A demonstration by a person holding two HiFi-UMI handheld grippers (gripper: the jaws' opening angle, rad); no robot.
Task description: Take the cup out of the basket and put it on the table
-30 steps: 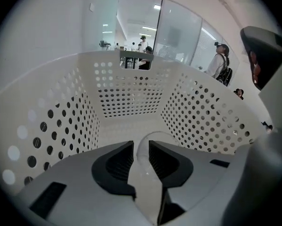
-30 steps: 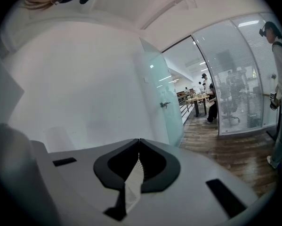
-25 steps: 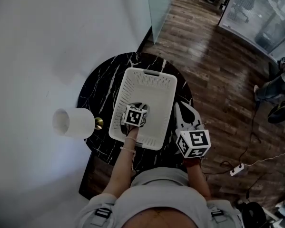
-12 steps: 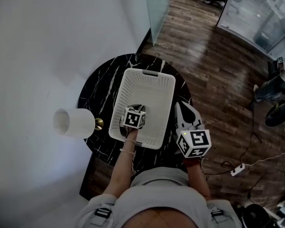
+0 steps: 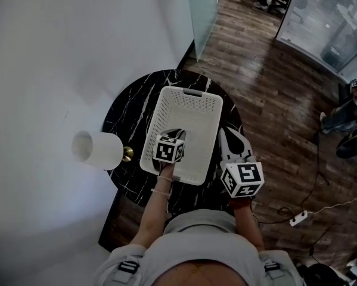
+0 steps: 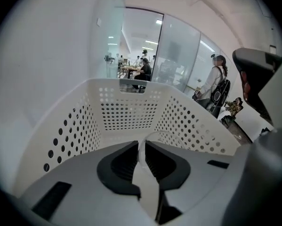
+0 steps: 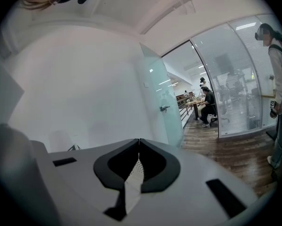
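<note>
A white perforated basket (image 5: pixel 193 92) stands on the round black marble table (image 5: pixel 130 100). My left gripper (image 5: pixel 173 134) reaches down inside the basket's near end. In the left gripper view its jaws (image 6: pixel 141 142) are shut on the thin rim of a clear cup (image 6: pixel 153 133), which curves away to the right in front of the basket's wall (image 6: pixel 131 107). The cup's body is hidden under the gripper. My right gripper (image 5: pixel 224 133) hovers just right of the basket, over the table's edge. Its jaws (image 7: pixel 139 140) are shut with nothing between them.
A white cylindrical lamp shade (image 5: pixel 96 149) with a brass knob (image 5: pixel 127 154) stands at the table's left edge. Bare table shows left of and behind the basket. Wooden floor (image 5: pixel 267 88) lies to the right, with cables and a power strip (image 5: pixel 297 219).
The head view has shifted slightly. Both grippers stay about where they were, the left one still low inside the basket.
</note>
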